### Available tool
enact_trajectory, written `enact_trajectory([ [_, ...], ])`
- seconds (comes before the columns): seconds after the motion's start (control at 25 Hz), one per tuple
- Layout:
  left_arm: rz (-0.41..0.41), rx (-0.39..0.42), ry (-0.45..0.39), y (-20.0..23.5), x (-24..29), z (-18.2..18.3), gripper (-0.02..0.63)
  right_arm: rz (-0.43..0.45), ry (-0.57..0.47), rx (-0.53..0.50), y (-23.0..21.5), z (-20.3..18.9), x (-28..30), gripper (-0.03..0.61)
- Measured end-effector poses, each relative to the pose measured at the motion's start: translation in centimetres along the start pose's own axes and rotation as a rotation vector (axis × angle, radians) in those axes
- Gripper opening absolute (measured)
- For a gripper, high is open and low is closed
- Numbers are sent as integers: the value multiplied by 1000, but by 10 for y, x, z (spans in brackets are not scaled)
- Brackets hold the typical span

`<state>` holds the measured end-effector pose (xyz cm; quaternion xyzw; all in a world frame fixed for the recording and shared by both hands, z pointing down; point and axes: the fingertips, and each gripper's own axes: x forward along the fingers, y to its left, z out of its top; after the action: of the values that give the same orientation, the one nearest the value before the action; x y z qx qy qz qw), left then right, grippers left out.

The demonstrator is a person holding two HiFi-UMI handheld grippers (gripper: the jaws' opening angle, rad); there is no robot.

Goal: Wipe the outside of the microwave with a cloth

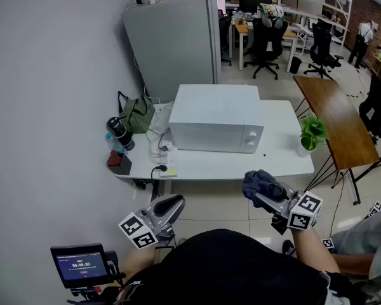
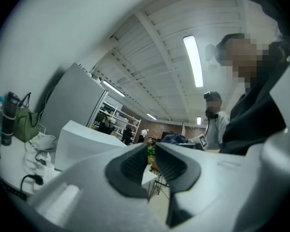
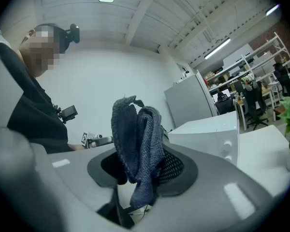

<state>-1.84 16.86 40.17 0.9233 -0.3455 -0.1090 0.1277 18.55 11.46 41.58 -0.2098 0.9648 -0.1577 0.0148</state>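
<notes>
While the right tool point(image 1: 261, 197) pinches a dark cloth point(image 1: 263, 182) well short of the microwave point(image 1: 217, 118), and the left tool point(image 1: 173, 204) sits pressed together and empty, wiping seems not yet begun.

microwave point(image 1: 217, 119) sits mid-table point(image 1: 279, 164); plant point(image 1: 311, 133) to its right, bag point(image 1: 137, 114) to its left.
</notes>
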Motion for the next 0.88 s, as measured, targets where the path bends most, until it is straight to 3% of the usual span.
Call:
enact_trajectory([
  [0.44, 19, -20, 15, 16, 11, -4, 48, 19, 17, 27, -21, -11, 21, 155],
  [0.64, -22, -43, 2, 68, 14, 6, 48, -20, 43, 16, -43, -8, 70, 155],
  [0.88, -110, -39, 8, 168, 17, 36, 48, -114, 63, -42, -79, 24, 166, 155],
])
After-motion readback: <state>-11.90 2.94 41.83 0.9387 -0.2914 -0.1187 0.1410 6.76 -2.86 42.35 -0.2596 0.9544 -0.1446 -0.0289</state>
